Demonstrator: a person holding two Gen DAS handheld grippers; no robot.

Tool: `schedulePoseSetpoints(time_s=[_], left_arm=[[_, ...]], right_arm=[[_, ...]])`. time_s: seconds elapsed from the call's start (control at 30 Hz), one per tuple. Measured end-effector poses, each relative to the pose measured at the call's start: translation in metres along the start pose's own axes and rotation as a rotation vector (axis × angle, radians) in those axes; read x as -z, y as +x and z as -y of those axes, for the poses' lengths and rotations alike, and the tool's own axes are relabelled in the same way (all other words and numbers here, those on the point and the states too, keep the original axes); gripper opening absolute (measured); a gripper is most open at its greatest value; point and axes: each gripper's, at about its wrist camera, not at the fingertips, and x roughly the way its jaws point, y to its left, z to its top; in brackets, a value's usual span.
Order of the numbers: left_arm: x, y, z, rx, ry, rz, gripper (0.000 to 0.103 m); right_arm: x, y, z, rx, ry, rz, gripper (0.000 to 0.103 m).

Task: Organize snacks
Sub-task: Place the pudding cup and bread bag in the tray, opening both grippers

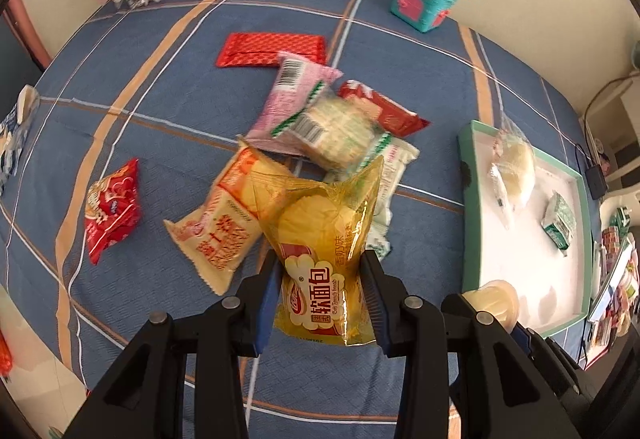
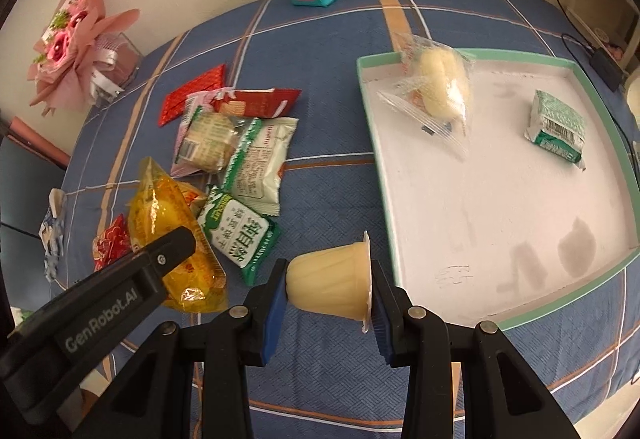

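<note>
Gripping a yellow bread pack (image 1: 320,263) in the left claw (image 1: 320,279), raised above the snack pile (image 1: 320,127); clamping a jelly cup (image 2: 332,279) sideways in the right claw (image 2: 330,295), near the tray (image 2: 400,239).

Both fisheye views look steeply down and forward from close above the blue plaid tablecloth (image 1: 168,111). The left wrist view faces the snack pile at frame centre, the tray (image 1: 466,207) at right. The right wrist view centres the tray (image 2: 384,175), sharing the pile at left.

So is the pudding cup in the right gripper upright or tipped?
Tipped. The pudding cup lies sideways in the right gripper, its lid facing the tray.
</note>
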Motion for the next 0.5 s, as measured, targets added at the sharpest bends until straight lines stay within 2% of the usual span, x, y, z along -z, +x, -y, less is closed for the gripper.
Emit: schedulePoseSetpoints(time_s=[0.2, 0.5], left_arm=[[0.002, -0.004, 0.033, 0.025, 0.081, 0.024, 0.041], [0.015, -0.008, 0.107, 0.077, 0.274, 0.062, 0.041]], right_arm=[[-0.007, -0.009, 0.034, 0.0, 0.109, 0.029, 0.04], [-0.011, -0.02, 0.12, 0.089, 0.329, 0.071, 0.04]])
